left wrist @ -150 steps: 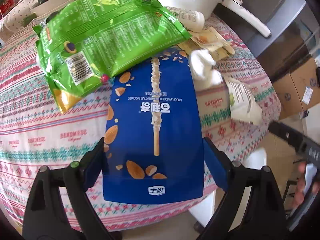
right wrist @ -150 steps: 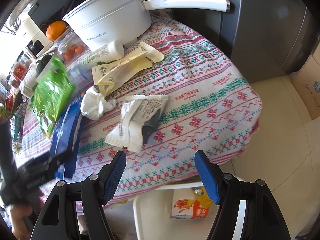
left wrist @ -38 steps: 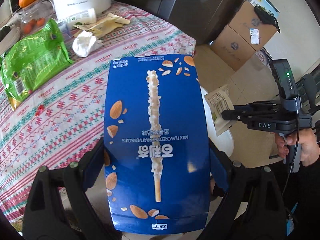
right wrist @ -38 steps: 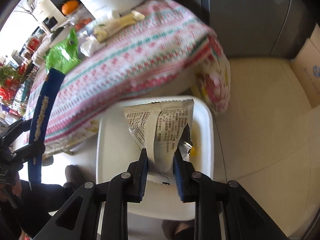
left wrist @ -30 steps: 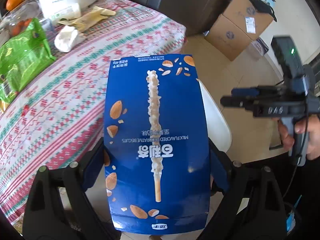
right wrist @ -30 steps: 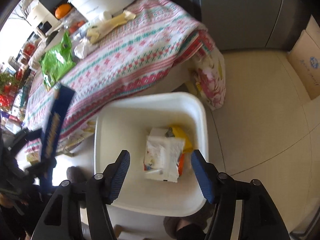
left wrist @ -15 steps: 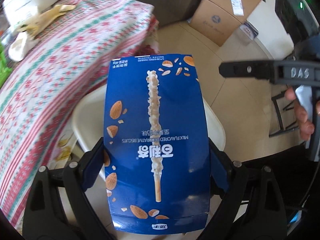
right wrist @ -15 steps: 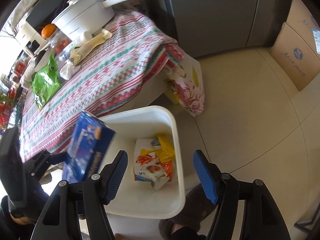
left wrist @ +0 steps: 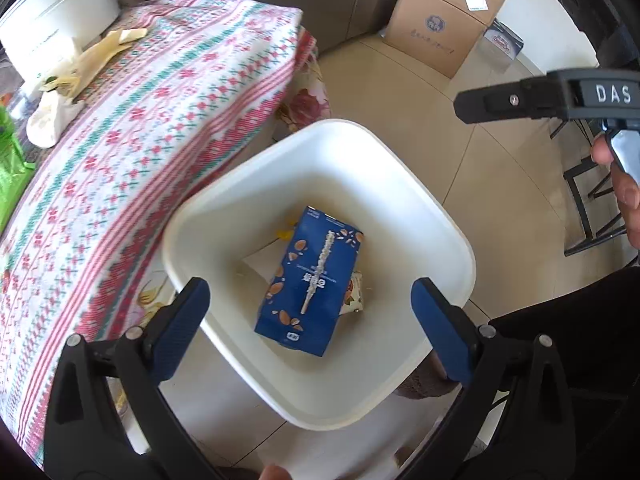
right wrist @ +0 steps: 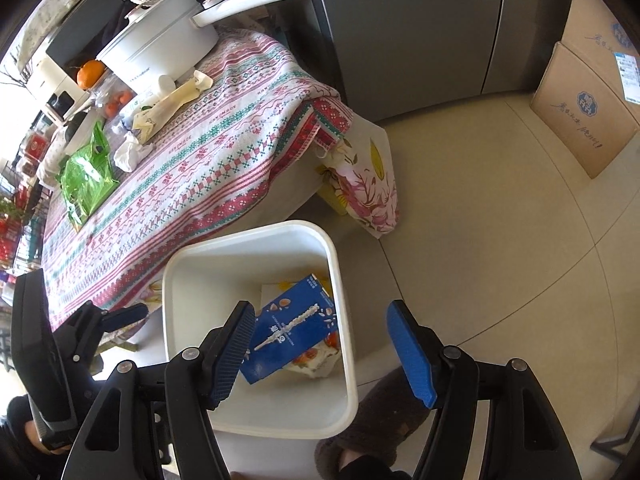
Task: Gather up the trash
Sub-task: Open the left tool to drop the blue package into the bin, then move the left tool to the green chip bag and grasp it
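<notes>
Dropped since half a second ago: blue cardboard biscuit box [left wrist: 310, 280] now lies inside the white plastic bin [left wrist: 440, 220]. Both my jaws released, empty. Risk: remaining green foil bag [right wrist: 86, 178] sits well away on the surface; a shallow grip could slip off.

Black tool [left wrist: 310, 312] frames, blue pads [right wrist: 410, 354], "DAS" lettering

The flat blue cardboard biscuit box [left wrist: 311, 280] is lying tilted inside the white plastic bin [left wrist: 420, 188], resting atop other wrappers.
</notes>
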Motion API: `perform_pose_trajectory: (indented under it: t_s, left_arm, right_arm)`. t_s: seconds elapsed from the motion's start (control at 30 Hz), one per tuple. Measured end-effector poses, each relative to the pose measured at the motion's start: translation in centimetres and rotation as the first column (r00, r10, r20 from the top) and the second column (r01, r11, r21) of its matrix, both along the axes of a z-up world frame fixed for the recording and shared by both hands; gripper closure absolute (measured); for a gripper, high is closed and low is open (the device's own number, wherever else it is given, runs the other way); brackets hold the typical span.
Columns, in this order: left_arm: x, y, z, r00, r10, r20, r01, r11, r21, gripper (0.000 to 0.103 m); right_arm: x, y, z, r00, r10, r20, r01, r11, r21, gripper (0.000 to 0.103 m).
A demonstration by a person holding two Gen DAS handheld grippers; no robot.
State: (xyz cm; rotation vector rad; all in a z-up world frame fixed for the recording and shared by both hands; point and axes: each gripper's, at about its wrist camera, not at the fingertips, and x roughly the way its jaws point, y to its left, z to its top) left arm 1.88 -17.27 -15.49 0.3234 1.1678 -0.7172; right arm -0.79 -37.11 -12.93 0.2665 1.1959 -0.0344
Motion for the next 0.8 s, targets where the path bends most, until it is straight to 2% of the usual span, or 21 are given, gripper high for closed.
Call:
perform_pose_trajectory:
  t_s: [0.43,0.63,0.8]
  left_arm:
    - [2.2,5.4,2.7,0.990,0.125,0.056,-0.125,0.992,-0.006,0.003]
    - [4.3,9.1,4.2,0.973,0.213,0.092,-0.212,0.977,-0.016,0.003]
    - [7.1,12.6,5.2,0.947,0.301,0.110,-0.300,0.954,-0.027,0.003]
  right_arm:
    - [1.3,2.5,1.0,0.999,0.044,0.018,-0.044,0.999,-0.030,0.033]
    - [2.8,4.9,2.0,0.996,0.080,0.040,-0.077,0.995,-0.060,0.032]
    - [4.2,7.1,2.8,0.992,0.110,0.061,-0.106,0.992,-0.067,0.032]
